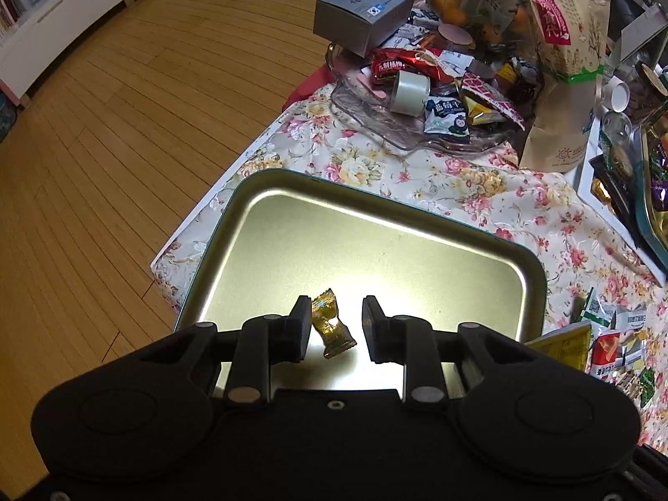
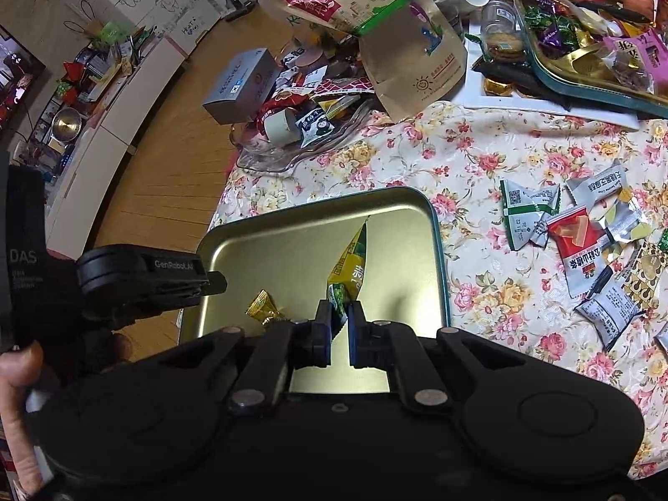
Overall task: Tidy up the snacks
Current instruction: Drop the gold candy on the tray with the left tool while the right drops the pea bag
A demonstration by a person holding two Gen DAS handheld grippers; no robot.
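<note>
Left tongs (image 1: 334, 325) stand released around a gold-wrapped candy (image 1: 332, 322) in the tin tray (image 1: 417, 225); right tongs (image 2: 339, 325) pinch a yellow-green sachet (image 2: 348, 269) over it. Light, crinkly, slippery: grip the wrapper's edge.

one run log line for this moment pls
left gripper: open, gold candy loose in tin tray | right gripper: shut on yellow-green packet over tray

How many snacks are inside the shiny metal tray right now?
1: a gold-wrapped candy lying on the gold metal tray. A yellow-green packet is above it, pinched in the right gripper.
</note>
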